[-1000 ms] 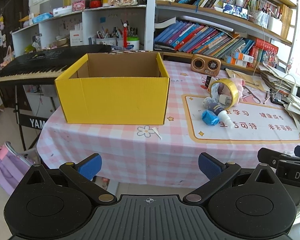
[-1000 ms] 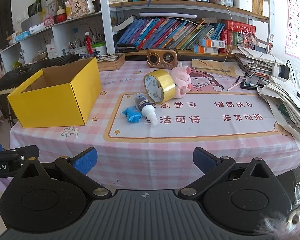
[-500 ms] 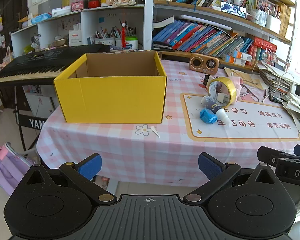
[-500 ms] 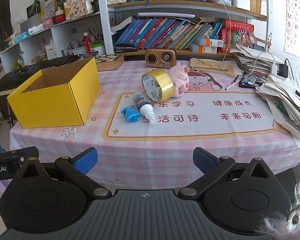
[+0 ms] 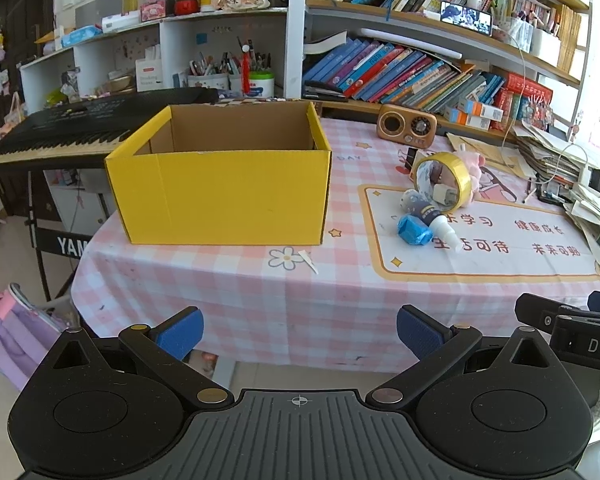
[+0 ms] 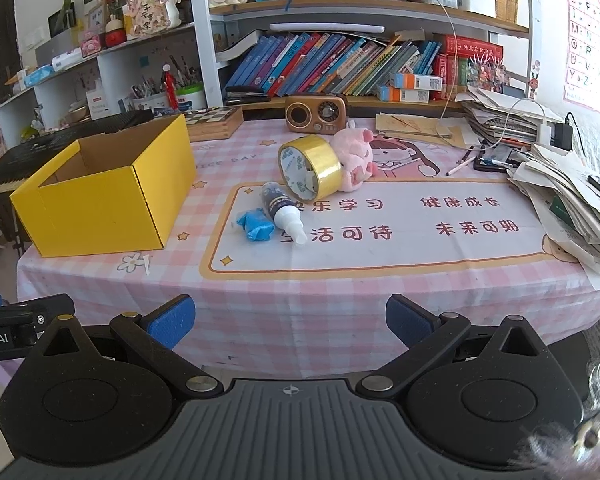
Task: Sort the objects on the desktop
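Both my views have eased slightly toward the pink checked table [image 6: 340, 320]. Left gripper [image 5: 300, 330] and right gripper [image 6: 290, 320]: jaws apart, empty. Gold tape roll [image 6: 310, 168] at 12 o'clock, touching pink plush pig [image 6: 354, 158]; open yellow cardboard box [image 6: 100, 196] at 10.

Both hand-held grippers, left [image 5: 299, 332] and right [image 6: 290, 321], gape empty.

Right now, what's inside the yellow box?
Only bare brown cardboard walls show inside the box; no item rises above the rim. Its front wall hides the floor in both views, so something low could lie there unseen.
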A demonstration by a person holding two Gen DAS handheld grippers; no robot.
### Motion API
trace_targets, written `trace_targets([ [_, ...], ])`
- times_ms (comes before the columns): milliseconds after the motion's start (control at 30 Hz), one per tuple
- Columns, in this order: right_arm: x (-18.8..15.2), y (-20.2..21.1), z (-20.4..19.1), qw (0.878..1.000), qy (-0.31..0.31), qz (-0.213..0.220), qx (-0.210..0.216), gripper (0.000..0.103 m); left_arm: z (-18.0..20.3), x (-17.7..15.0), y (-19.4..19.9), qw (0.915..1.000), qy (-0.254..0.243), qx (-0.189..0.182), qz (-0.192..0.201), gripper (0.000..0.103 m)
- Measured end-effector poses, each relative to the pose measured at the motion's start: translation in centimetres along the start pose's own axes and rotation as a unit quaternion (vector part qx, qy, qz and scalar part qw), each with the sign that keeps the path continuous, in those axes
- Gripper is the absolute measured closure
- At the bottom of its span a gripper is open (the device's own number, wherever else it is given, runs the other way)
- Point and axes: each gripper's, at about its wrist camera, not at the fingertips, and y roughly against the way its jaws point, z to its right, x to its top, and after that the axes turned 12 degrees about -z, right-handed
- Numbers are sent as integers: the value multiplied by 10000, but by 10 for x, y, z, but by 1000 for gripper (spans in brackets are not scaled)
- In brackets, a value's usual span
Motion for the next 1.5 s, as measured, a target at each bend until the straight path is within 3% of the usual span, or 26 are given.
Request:
trace_targets([
  [867,0,-5,-2,9999,-51,-140,-78,6,4,3,-6,9997,-120,-223,-66,0],
  [1500,6,-13,42,9970,-451,-403,-492,6,47,18,-31,9957,-536,-697,-282,0],
])
